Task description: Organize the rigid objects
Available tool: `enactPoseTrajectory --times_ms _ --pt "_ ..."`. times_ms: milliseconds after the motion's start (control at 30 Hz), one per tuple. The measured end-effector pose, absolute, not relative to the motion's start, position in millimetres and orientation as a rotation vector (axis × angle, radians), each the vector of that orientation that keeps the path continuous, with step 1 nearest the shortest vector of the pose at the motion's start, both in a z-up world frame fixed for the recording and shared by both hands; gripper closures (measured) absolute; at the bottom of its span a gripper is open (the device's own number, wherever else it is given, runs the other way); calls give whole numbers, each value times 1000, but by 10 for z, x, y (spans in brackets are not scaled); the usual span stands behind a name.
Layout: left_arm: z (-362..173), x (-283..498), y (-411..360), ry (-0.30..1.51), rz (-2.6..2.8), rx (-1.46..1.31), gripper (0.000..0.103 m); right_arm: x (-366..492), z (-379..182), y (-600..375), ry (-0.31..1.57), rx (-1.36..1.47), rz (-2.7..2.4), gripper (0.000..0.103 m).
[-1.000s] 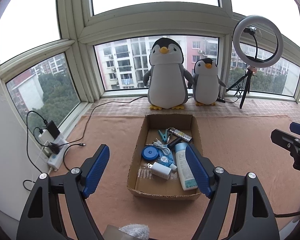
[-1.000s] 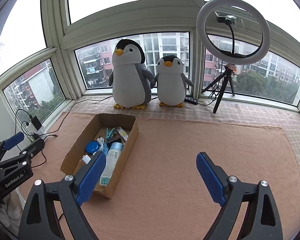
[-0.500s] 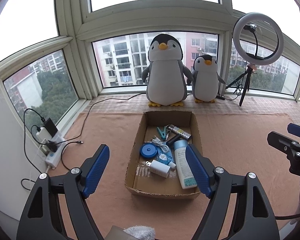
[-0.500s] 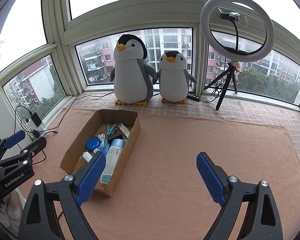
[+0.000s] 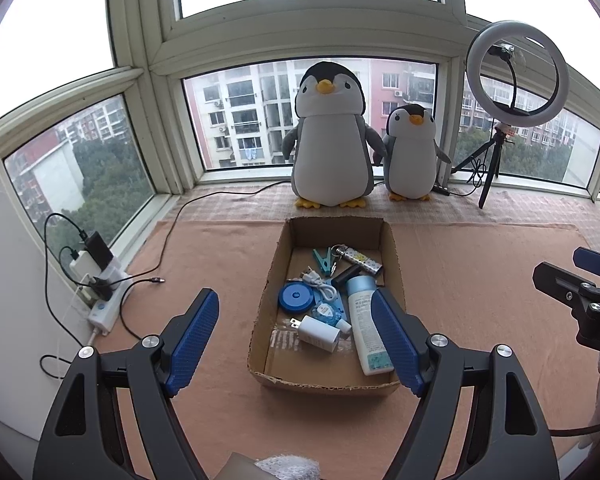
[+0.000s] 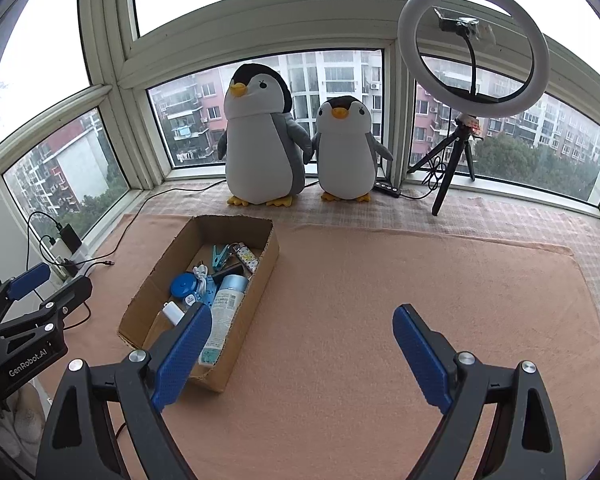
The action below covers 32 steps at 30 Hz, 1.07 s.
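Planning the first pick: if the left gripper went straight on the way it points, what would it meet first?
Probably the cardboard box, likely near the white charger inside; the left gripper has open, empty jaws. Depth is uncertain.

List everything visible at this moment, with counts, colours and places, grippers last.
cardboard box: 1, brown, on the mat
bottle: 1, white with blue cap, in the box
charger plug: 1, white, in the box
round case: 1, blue, in the box
clothes peg: 1, teal, in the box
penguin plushes: 2, grey-white, by the window
ring light: 1, white, on a tripod
power strip: 1, white, left edge
left gripper: open, empty
right gripper: open, empty
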<state>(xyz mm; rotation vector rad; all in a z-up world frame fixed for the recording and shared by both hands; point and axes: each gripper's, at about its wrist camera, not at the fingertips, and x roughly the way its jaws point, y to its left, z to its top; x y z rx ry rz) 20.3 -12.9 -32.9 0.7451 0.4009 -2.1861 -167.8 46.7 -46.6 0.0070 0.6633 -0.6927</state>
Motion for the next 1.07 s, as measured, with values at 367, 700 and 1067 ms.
enactPoseTrajectory --times_ms 367,700,1067 --pt "-345 202 -132 411 -2187 751 24 -1685 -474 444 667 12 -694 13" --pt "-376 211 -156 423 -2185 760 24 -1688 -493 405 674 22 -698 13" --pt "-388 189 -162 424 -2183 771 24 -1684 -509 385 677 31 -701 13"
